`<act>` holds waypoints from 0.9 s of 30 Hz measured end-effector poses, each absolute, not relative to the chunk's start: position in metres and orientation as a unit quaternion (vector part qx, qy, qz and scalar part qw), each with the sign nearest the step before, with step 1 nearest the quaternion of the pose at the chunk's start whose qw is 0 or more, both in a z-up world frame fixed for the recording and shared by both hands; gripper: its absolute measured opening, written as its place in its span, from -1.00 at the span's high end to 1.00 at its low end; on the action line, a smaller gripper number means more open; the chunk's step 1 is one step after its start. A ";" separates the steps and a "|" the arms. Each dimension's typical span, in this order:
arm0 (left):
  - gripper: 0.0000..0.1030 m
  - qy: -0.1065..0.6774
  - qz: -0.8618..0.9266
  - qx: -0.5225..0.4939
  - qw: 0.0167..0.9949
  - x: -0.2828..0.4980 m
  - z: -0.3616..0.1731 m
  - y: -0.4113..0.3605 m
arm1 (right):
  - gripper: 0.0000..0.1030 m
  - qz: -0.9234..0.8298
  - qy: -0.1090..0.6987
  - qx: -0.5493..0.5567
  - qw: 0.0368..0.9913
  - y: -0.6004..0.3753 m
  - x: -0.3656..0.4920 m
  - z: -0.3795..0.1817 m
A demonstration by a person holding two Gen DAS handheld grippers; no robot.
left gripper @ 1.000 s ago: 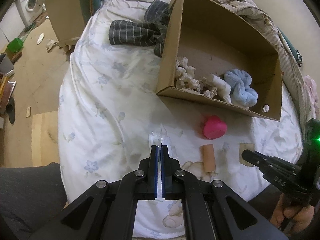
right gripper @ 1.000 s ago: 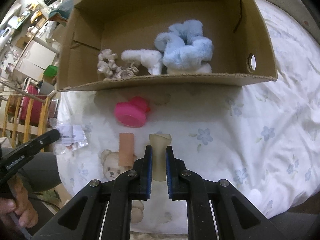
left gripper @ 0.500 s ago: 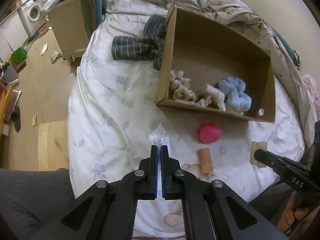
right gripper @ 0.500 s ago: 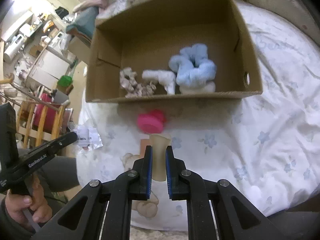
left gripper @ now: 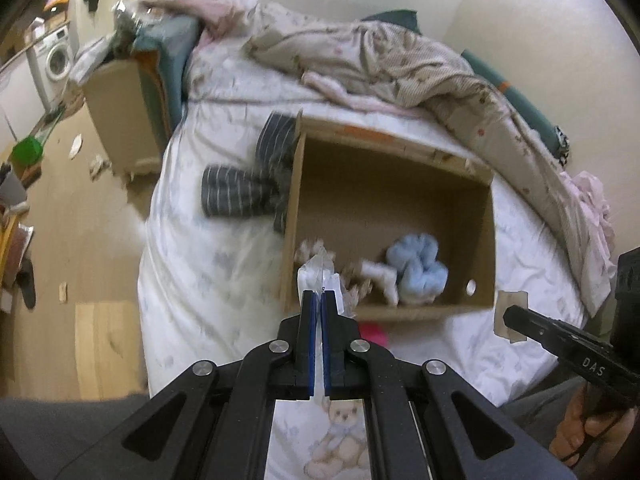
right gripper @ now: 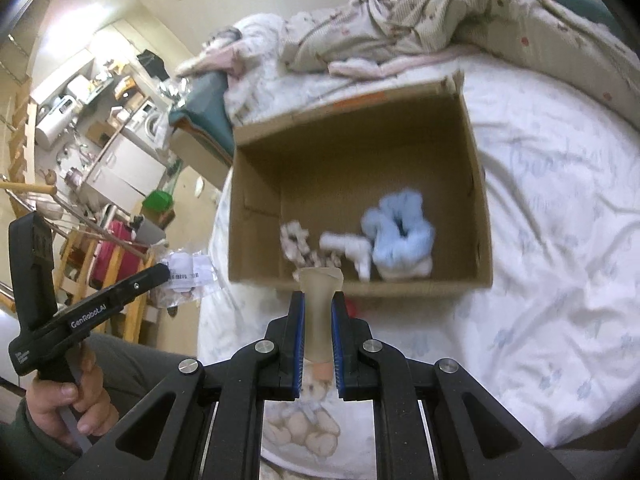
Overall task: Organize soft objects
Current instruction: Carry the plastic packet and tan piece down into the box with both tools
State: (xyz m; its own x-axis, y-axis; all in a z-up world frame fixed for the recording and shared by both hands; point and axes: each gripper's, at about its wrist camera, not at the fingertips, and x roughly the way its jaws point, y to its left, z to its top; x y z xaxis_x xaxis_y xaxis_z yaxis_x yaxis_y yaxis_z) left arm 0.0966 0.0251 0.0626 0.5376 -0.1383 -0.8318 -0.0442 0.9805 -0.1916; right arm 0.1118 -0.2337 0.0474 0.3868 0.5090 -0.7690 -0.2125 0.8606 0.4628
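While my left claw (left gripper: 317, 300) is pinching a clear plastic packet (left gripper: 319, 276) and my right claw (right gripper: 317, 308) is squeezing a beige foam piece (right gripper: 319, 312), I am holding both near the cardboard box (right gripper: 480, 216); each should clear the near wall before release.

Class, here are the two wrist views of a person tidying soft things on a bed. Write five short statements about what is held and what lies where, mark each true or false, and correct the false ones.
1. The left gripper is shut on a clear plastic packet. True.
2. The right gripper is open and holds nothing. False: it is shut on a beige soft piece.
3. The cardboard box holds a light blue fluffy item. True.
4. The pink object lies inside the box. False: it lies on the bedsheet, in front of the box.
5. A dark striped garment lies inside the box. False: it lies beside the box.
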 end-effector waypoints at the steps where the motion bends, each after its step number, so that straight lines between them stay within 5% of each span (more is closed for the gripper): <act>1: 0.95 0.476 -0.029 -0.093 0.874 0.102 0.067 0.024 | 0.73 0.221 0.504 0.147 0.822 -0.234 0.116 0.052; 12: 0.95 0.464 -0.047 -0.075 0.881 0.156 0.075 0.010 | 0.73 0.223 0.468 0.134 0.844 -0.233 0.165 0.077; 27: 0.95 0.496 -0.050 -0.040 0.866 0.204 0.013 -0.020 | 0.73 0.182 0.517 0.145 0.824 -0.240 0.205 -0.003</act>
State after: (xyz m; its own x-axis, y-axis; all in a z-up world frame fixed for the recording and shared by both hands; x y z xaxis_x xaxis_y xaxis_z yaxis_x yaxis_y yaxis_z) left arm 0.2039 -0.0196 0.0128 0.5028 -0.1264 -0.8551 0.0478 0.9918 -0.1185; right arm 0.2048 -0.2404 -0.0029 0.3990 0.4502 -0.7988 -0.1505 0.8915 0.4273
